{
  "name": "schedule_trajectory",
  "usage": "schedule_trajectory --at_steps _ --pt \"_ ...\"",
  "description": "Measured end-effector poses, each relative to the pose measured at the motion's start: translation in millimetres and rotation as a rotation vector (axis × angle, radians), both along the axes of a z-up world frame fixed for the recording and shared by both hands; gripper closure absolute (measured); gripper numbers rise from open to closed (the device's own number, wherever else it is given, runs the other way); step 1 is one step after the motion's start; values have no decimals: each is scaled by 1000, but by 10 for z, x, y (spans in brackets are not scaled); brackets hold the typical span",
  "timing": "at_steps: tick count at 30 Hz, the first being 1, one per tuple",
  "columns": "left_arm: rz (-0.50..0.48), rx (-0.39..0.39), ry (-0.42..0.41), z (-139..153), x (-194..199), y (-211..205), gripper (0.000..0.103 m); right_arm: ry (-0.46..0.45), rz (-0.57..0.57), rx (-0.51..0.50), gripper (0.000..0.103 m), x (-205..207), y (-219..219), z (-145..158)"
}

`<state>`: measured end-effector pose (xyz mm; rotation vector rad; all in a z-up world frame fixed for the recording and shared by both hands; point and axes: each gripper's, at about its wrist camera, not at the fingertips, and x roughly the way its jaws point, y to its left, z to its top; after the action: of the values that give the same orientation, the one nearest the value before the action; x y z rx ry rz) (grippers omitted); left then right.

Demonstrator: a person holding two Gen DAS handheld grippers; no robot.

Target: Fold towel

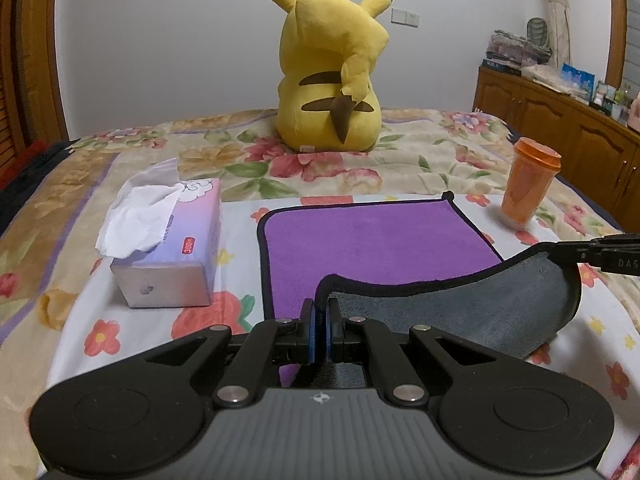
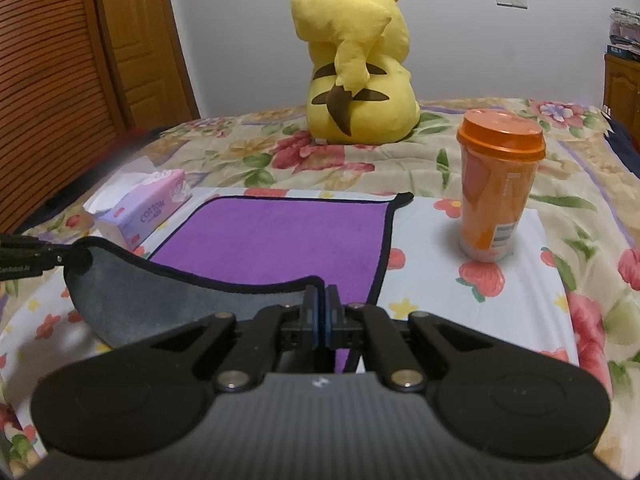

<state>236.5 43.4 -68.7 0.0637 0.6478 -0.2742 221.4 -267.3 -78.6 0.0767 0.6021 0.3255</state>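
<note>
Left black two-finger gripper clenched on the near left corner of the purple-topped, grey-backed plush microfibre towel with dark piping; right black two-finger gripper likewise clamped on the near right corner, blue pads pressed together with the hem between them; seen from each wrist, the other gripper reaching in from the side edge with the same lifted hem. Towel lying on the white floral sheet of the bed, far half flat and purple side up, near edge raised and curling over so the grey underside shows, sagging in a soft arc between the two grips. Judged light, limp and fluffy, with no stiffness to hold a shape; likely to droop in the middle and drag on the sheet rather than slide; not fragile, not slippery; best held right at the piped corners, where the binding gives the pads something firm to bite. Lavender cardboard tissue box with a white tissue poking out just beside the towel's left edge; orange lidded plastic cup near its far right corner; yellow plush toy well apart behind.
</note>
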Motion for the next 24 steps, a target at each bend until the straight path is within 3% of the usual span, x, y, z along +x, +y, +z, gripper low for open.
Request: schedule_trajectory --at_steps 24 --pt "-1 -16 -59 91 292 1 95 -45 14 -21 99 267 52 28"
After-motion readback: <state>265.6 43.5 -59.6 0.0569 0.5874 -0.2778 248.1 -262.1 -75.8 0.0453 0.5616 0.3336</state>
